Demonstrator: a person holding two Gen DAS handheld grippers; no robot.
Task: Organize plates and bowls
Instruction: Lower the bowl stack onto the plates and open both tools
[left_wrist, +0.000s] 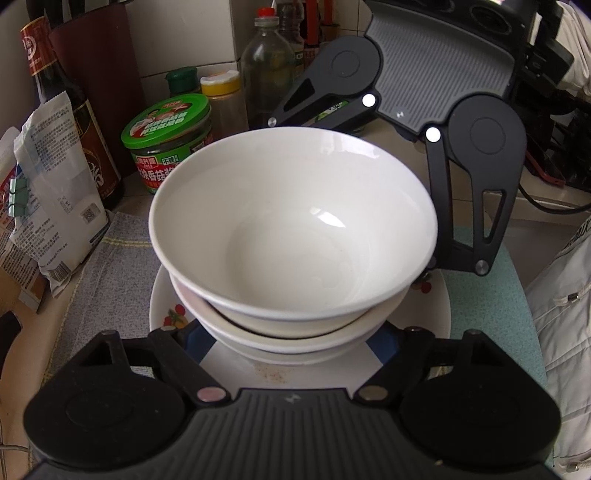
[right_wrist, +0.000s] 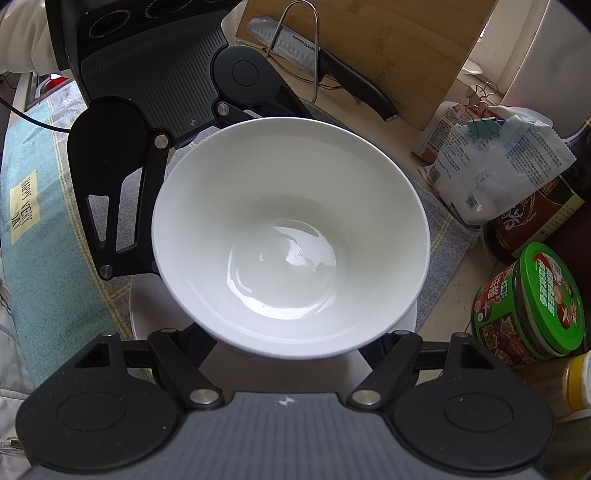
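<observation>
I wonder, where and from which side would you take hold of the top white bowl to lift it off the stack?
Probably by its rim: the top white bowl sits upright, nested in the lower bowls on the plate, so only its flared upper wall stands clear. Coming from above at two opposite sides seems best, as the left gripper and right gripper already flank it.

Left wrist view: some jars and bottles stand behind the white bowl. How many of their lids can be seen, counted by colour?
Green: 2, the green jar lid and the small green cap
Yellow: 1, the yellow lid
Red: 1, the red cap
Total: 4
The tops of the other bottles are cut off or hidden.
</observation>
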